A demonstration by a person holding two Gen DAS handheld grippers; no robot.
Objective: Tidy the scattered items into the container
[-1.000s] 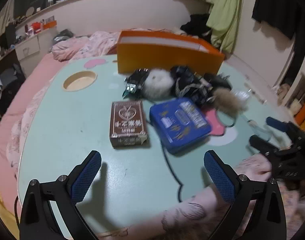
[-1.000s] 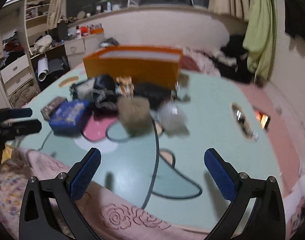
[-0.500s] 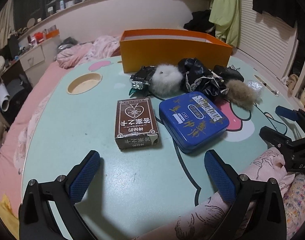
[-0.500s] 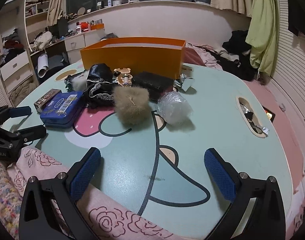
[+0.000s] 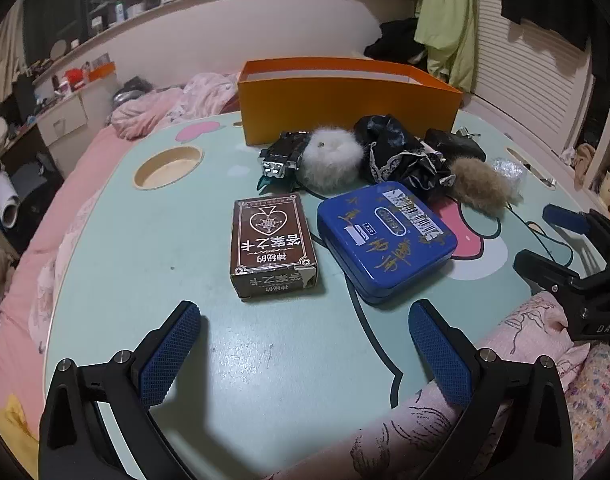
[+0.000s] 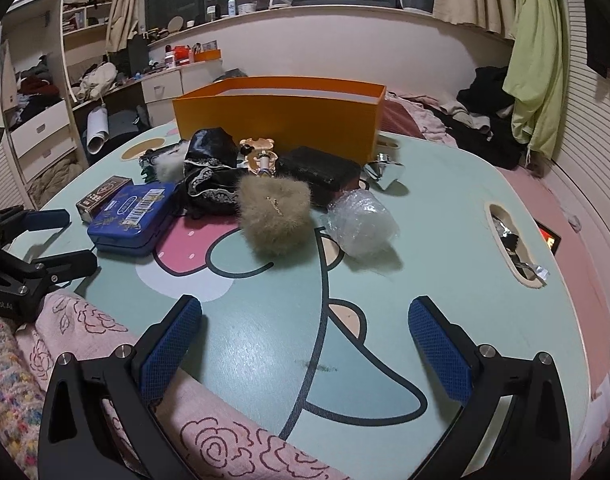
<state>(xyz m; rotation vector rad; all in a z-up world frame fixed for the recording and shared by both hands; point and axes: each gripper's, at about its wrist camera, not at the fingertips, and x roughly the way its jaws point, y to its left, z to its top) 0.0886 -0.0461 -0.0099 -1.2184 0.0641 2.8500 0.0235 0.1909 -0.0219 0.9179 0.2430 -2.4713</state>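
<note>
An open orange box (image 5: pixel 349 100) stands at the table's far side; it also shows in the right wrist view (image 6: pixel 281 114). In front of it lie a brown card box (image 5: pixel 271 246), a blue tin (image 5: pixel 385 240), a white fur ball (image 5: pixel 331 160), black lace fabric (image 5: pixel 397 156), a tan fur pouch (image 6: pixel 275 210), a black case (image 6: pixel 319 170) and a bubble-wrap bundle (image 6: pixel 361 224). My left gripper (image 5: pixel 305 352) is open and empty, just short of the card box. My right gripper (image 6: pixel 305 352) is open and empty over the table's near edge.
The mint table (image 6: pixel 445 216) has a round cup hole (image 5: pixel 169 166) at far left and an oval slot (image 6: pixel 513 244) with clutter at right. A pink blanket (image 6: pixel 105 352) lies along the near edge. A small metal item (image 6: pixel 387 170) sits by the black case.
Both views have steadied from blur. The left gripper has moved slightly forward towards the card box and tin. The right gripper has barely shifted. Both stay open.
</note>
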